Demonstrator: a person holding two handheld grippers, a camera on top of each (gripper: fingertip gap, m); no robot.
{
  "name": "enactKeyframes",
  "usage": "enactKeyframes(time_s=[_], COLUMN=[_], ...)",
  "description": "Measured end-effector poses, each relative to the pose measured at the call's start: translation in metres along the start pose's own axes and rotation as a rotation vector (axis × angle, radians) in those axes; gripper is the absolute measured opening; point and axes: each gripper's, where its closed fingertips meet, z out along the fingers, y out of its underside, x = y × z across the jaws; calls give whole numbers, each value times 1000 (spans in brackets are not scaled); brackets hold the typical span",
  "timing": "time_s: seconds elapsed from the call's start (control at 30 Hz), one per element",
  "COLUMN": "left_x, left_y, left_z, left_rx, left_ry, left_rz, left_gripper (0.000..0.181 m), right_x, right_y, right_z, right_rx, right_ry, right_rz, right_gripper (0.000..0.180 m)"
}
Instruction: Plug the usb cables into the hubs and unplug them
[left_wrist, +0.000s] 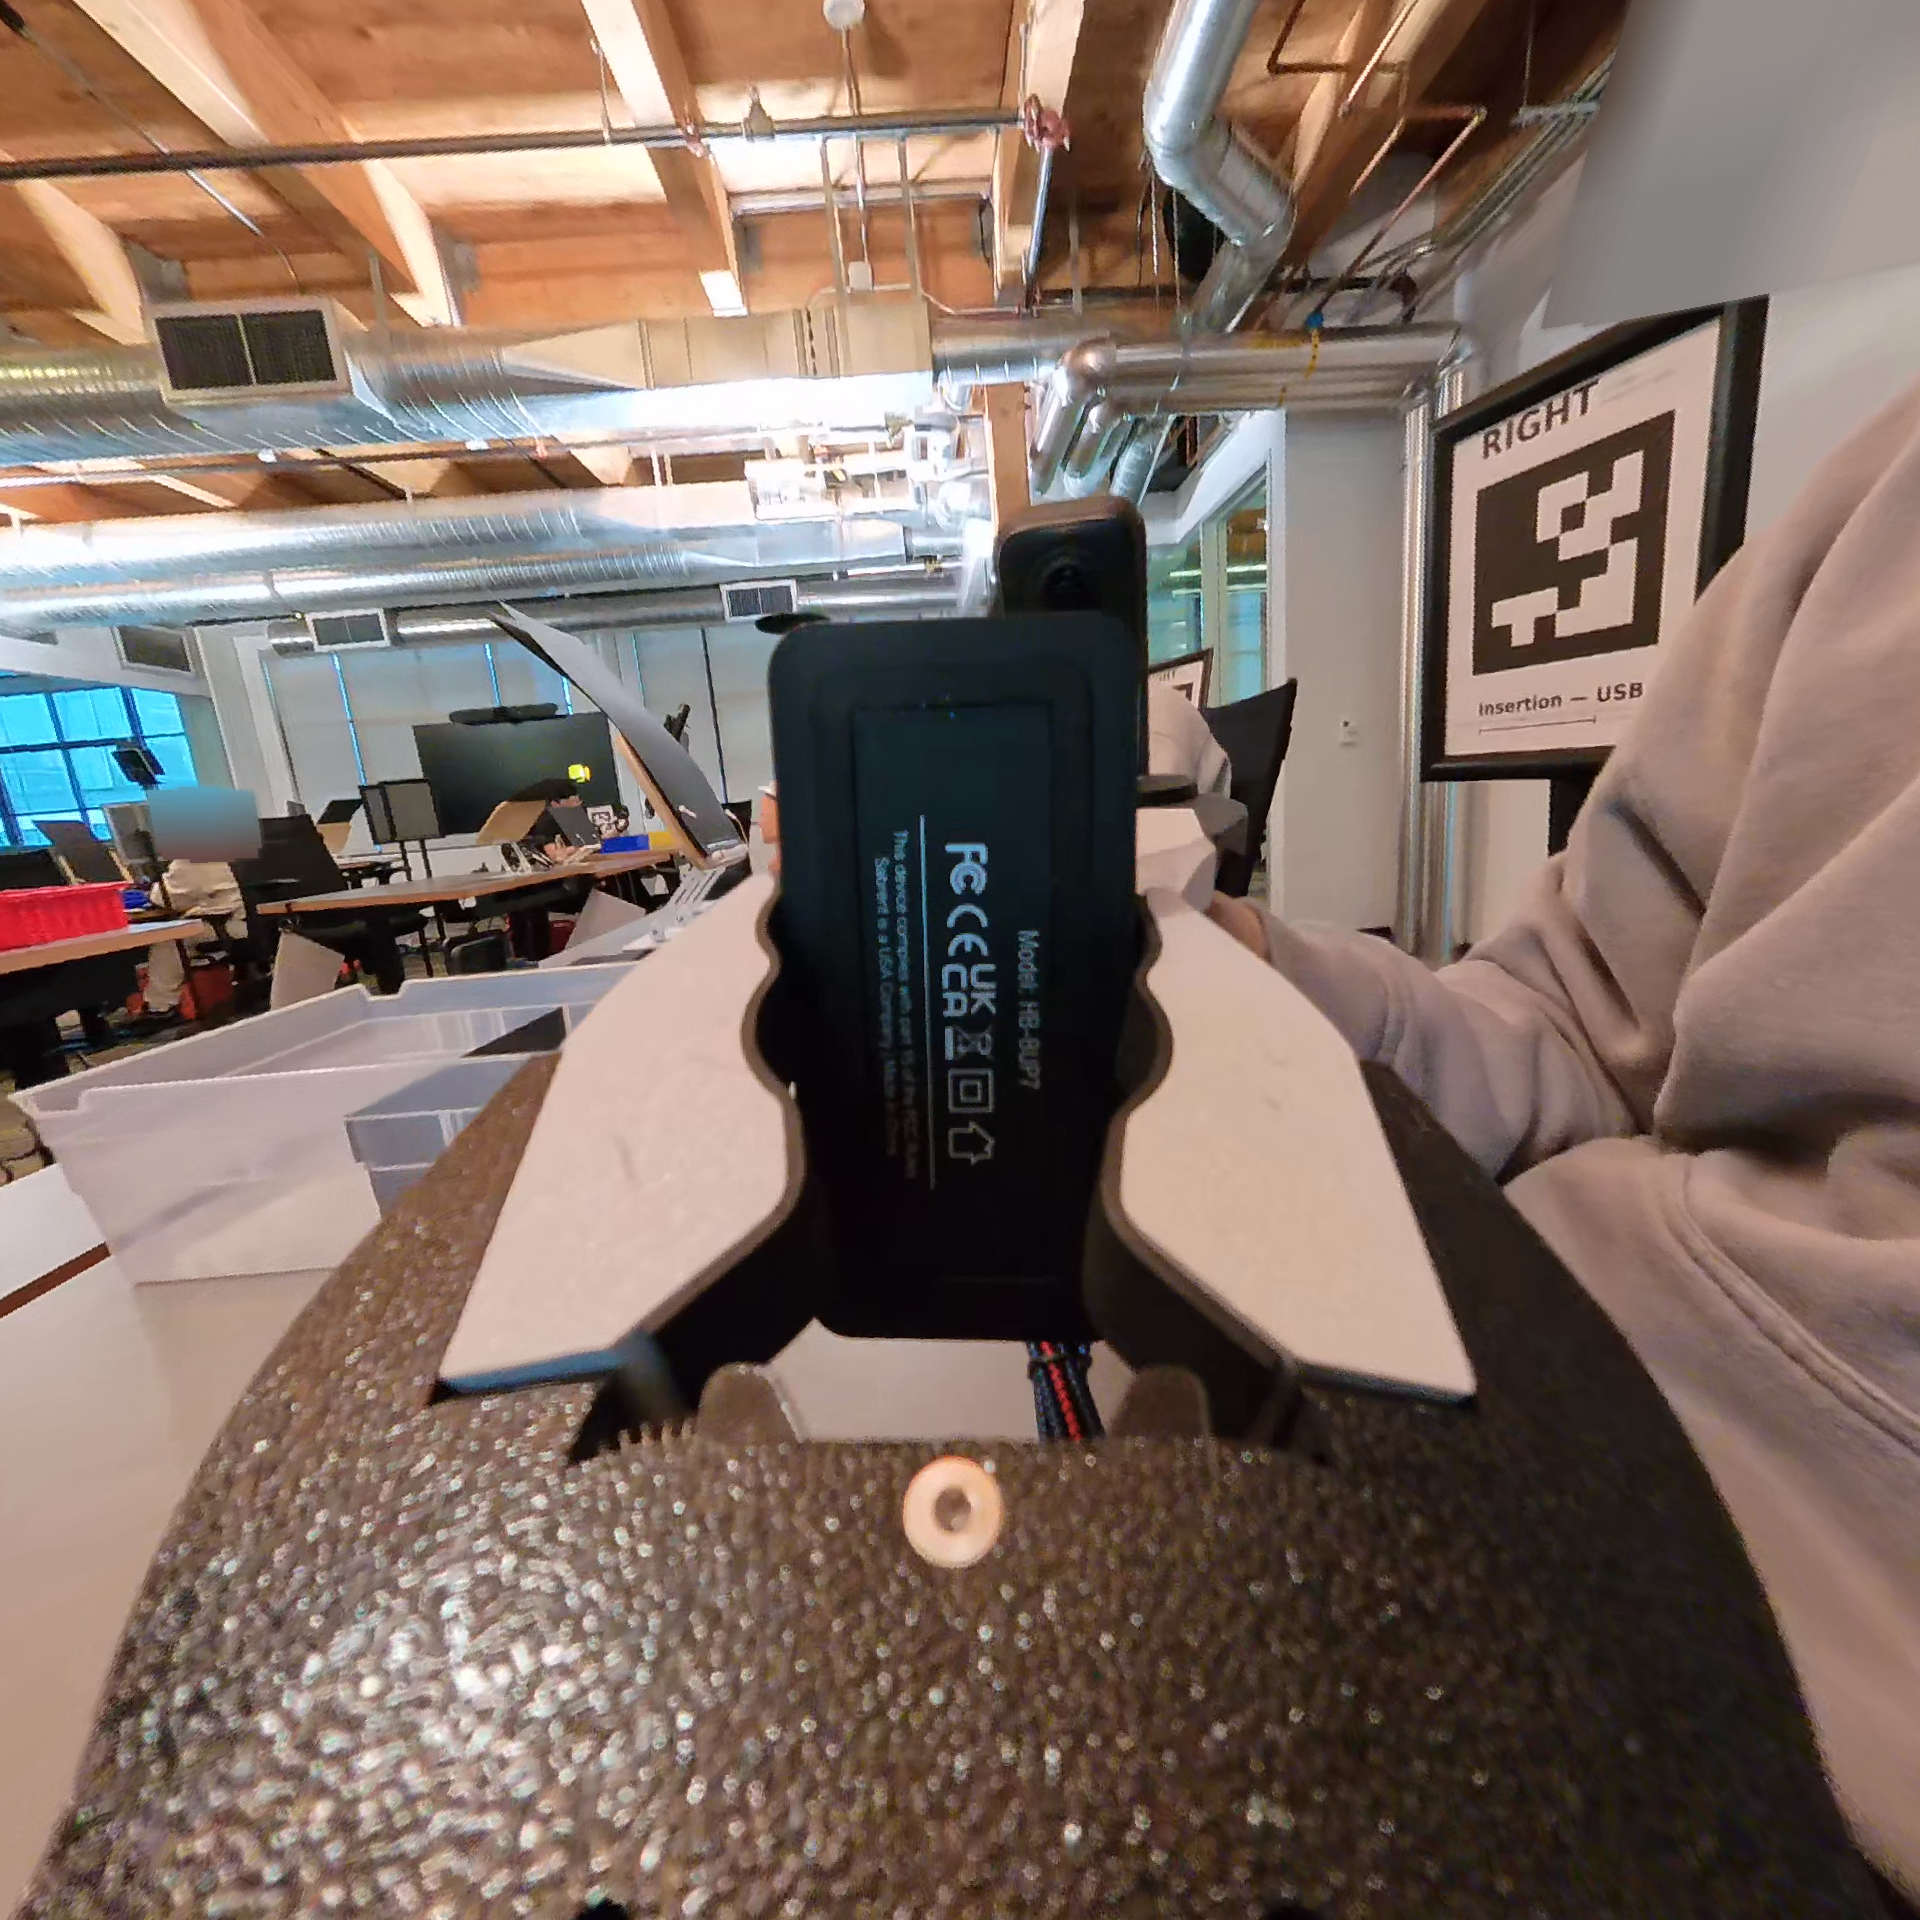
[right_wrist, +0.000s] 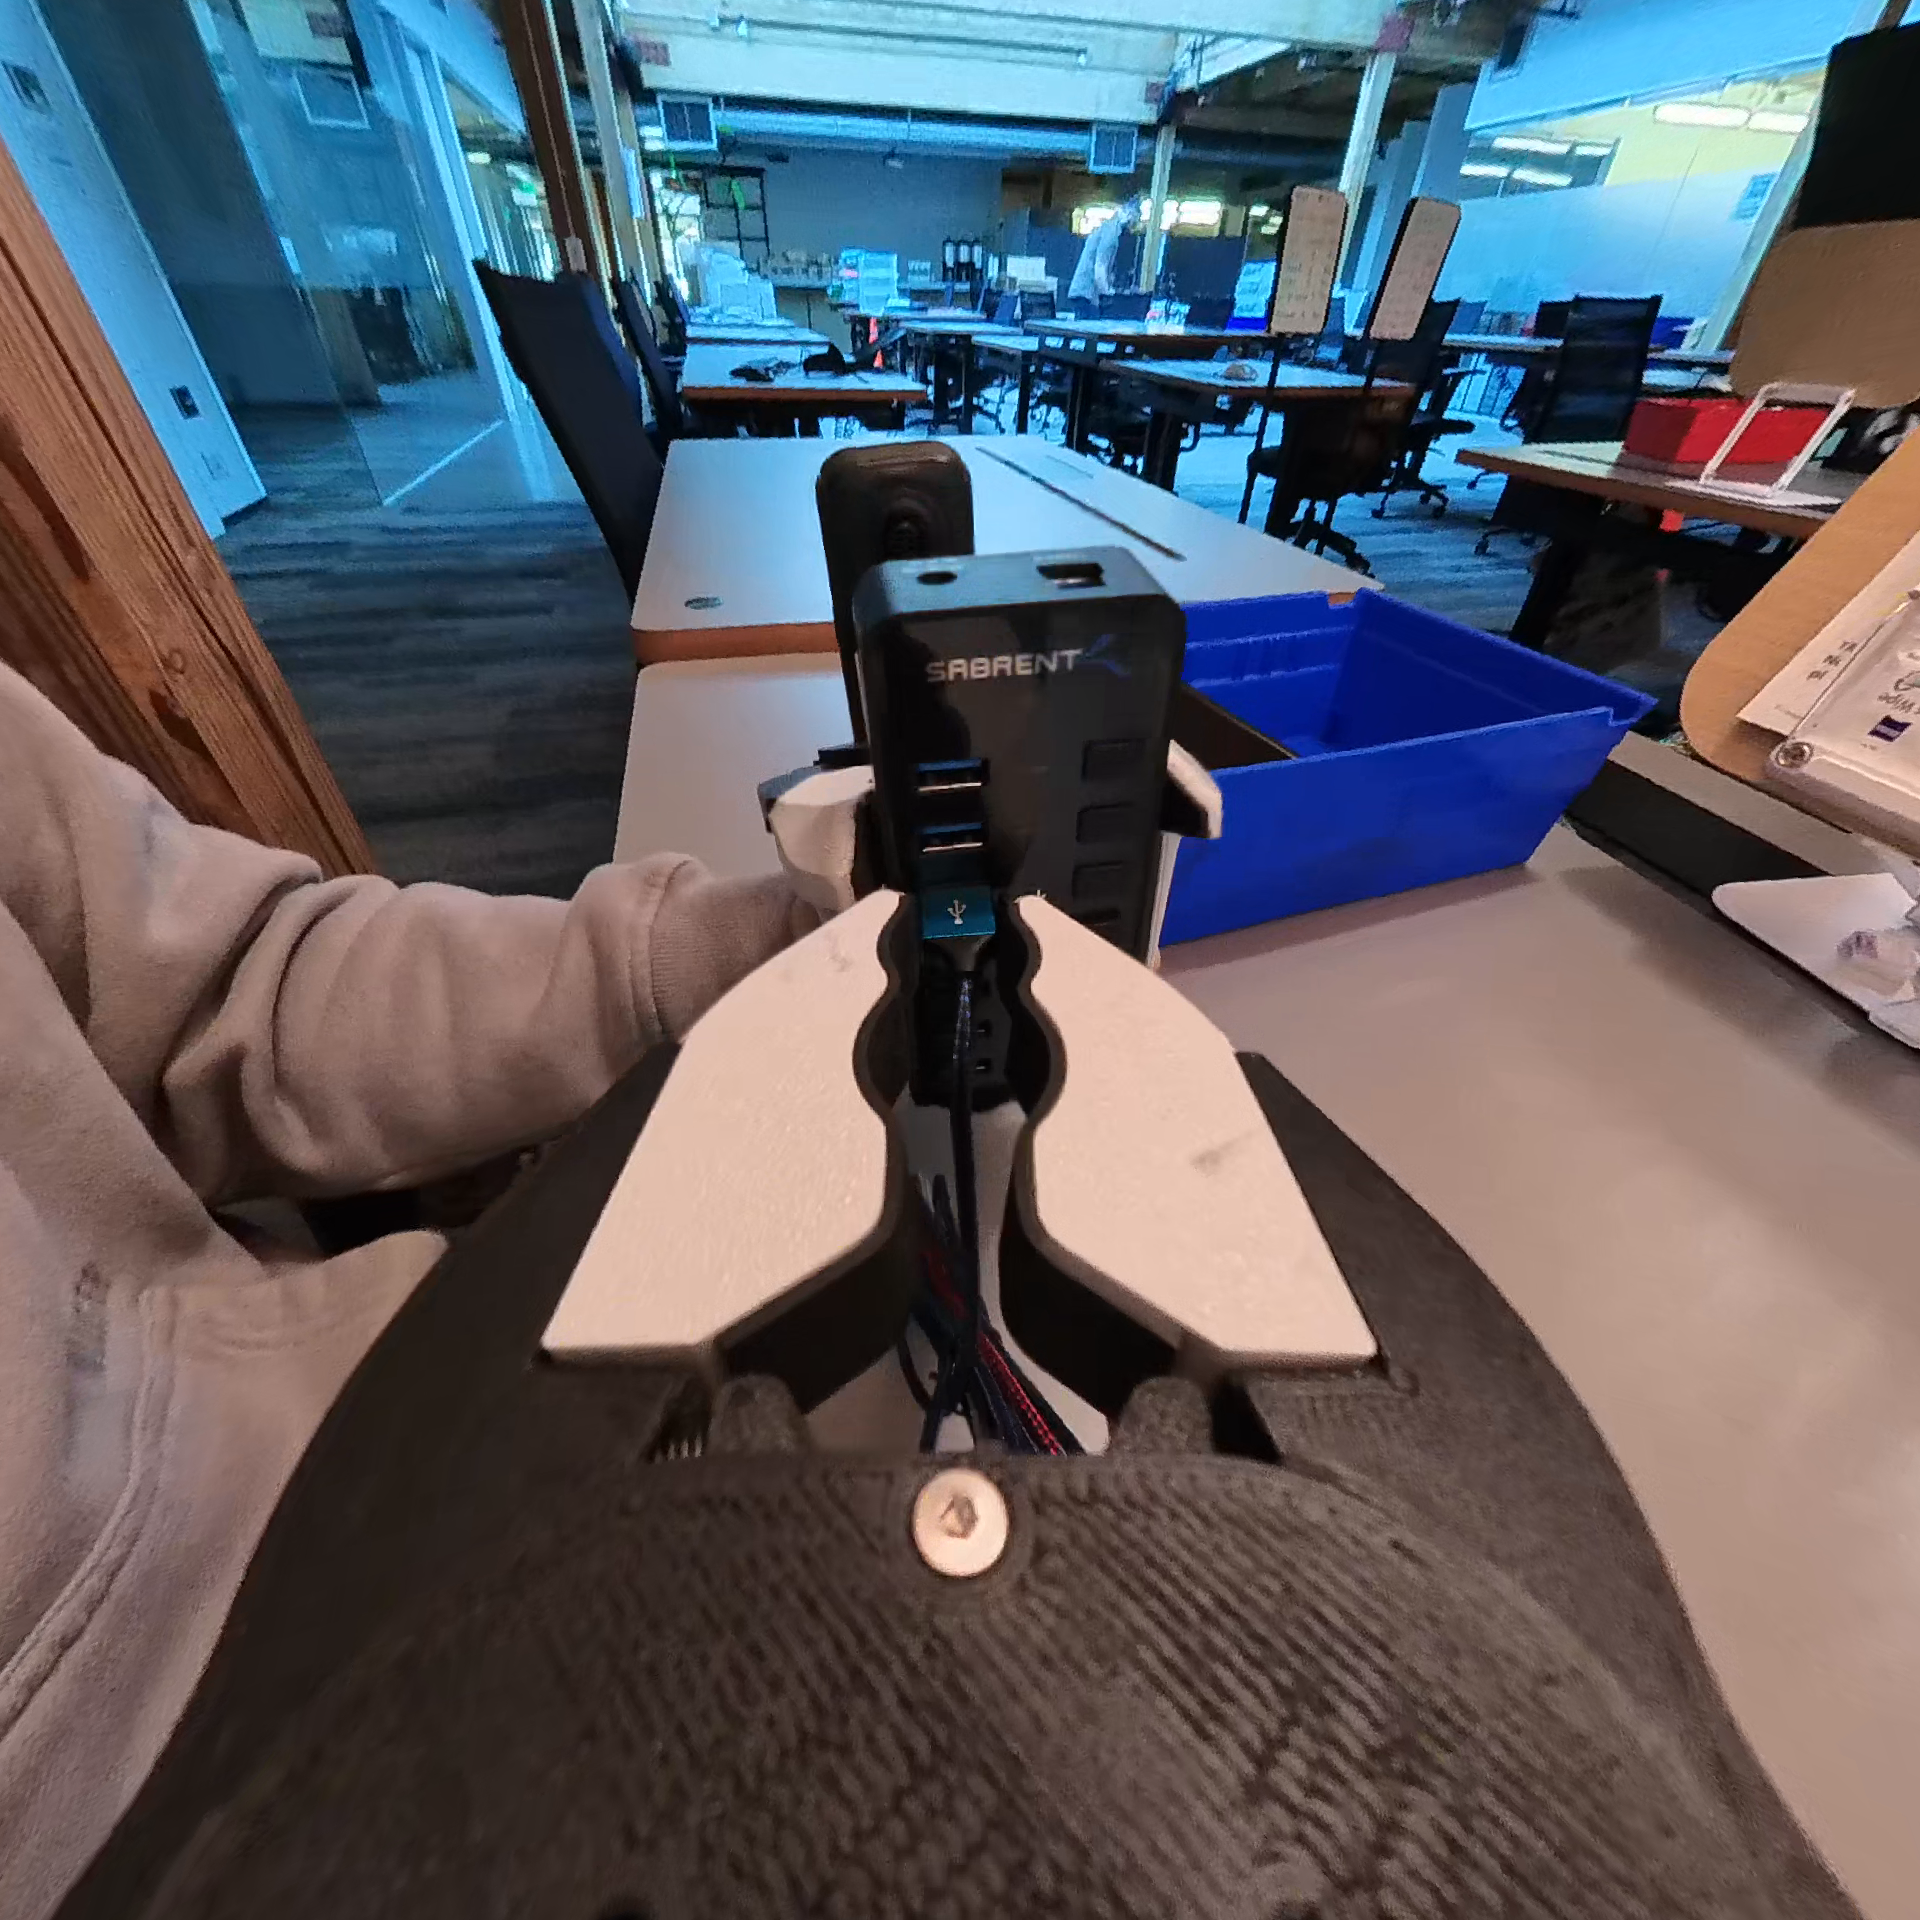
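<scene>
My left gripper is shut on a black USB hub and holds it upright above the table, its labelled back facing the left wrist camera. In the right wrist view the hub shows its port side, with the left gripper's white fingers clamping its edges. My right gripper is shut on a blue USB plug. The plug's front end meets the hub at the third port of the row, and no metal tip shows. Braided cables hang down between my right fingers and also show below the hub in the left wrist view.
A blue bin stands on the grey table just right of the hub. White trays sit to the left. A framed marker sign stands behind. The person's beige sleeve is close by.
</scene>
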Motion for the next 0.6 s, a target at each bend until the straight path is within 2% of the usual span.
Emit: enactKeyframes(time_s=[0.2,0.27,0.33,0.37,0.43,0.6], left_x=[7,1,-17,-18,-18,-13], left_y=[7,-23,-37,-41,-50,-29], left_z=[5,-17,-42,-48,-52,-36], left_rx=[-50,130,150,153,219,120], left_ry=[43,33,-83,-96,-95,-61], left_rz=[-5,-39,6,15,15,16], left_gripper=[61,60,60,60,59,59], right_x=[-1,39,42,46,54,101], right_y=[6,5,-17,-27,-39,-71], right_z=[-17,-52,-86,-98,-116,-165], right_rx=[-81,-93,19,43,-18,-137], right_ry=[-53,147,129,157,207,329], right_rz=[-35,-26,29,1,-110,-308], right_gripper=[16,15,14,15,15,14])
